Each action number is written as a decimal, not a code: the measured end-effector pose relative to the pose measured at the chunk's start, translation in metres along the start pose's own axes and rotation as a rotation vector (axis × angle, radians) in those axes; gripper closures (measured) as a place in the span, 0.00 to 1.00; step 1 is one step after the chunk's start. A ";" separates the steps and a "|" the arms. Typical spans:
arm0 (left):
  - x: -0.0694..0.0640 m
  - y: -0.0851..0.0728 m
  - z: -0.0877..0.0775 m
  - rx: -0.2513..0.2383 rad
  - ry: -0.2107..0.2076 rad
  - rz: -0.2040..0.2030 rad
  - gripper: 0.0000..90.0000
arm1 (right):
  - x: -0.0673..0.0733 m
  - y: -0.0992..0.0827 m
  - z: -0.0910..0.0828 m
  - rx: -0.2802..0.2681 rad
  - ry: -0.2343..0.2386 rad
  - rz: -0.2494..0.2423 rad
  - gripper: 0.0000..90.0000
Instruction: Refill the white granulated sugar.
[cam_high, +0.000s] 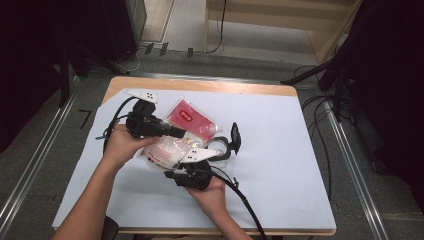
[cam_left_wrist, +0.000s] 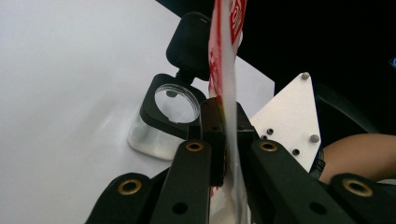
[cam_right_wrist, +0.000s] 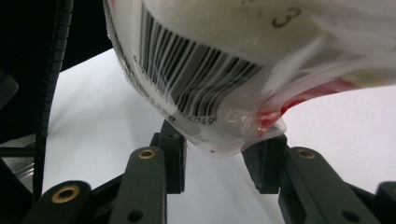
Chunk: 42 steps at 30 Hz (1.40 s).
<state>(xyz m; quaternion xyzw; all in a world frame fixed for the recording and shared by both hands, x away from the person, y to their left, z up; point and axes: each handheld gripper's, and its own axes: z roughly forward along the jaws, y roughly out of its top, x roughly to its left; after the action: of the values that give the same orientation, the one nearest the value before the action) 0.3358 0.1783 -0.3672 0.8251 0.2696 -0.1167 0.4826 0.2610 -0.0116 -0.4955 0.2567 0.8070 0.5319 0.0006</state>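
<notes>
While left gripper (cam_left_wrist: 227, 140) jaws pinch the bag (cam_left_wrist: 226, 70), right gripper (cam_right_wrist: 219, 163) jaws spread beneath; open-lidded jar (cam_left_wrist: 170, 112) just beside.

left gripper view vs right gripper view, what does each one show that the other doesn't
The left gripper view alone has the clear jar with a black flip lid standing open on the white table cover, and the grey three-cornered plate of the other gripper. The right gripper view alone has the barcode label on the pouch's underside, with the right gripper not clamped on its corner. Both show the red and white plastic pouch; the left gripper is shut on its edge.
</notes>
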 end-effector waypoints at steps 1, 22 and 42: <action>0.000 0.000 0.000 0.000 0.000 0.000 1.00 | 0.000 0.000 0.000 0.000 0.000 0.000 0.70; 0.004 0.001 0.016 -0.005 0.005 -0.280 1.00 | 0.004 -0.010 0.011 -0.074 -0.156 0.013 0.57; -0.006 0.006 0.027 0.028 0.008 -0.141 0.88 | 0.017 0.004 -0.005 -0.069 -0.002 0.074 0.67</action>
<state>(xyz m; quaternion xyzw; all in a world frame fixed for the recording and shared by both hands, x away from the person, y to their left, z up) 0.3361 0.1502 -0.3736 0.8113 0.3271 -0.1510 0.4604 0.2464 -0.0073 -0.4850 0.2865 0.7780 0.5590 -0.0094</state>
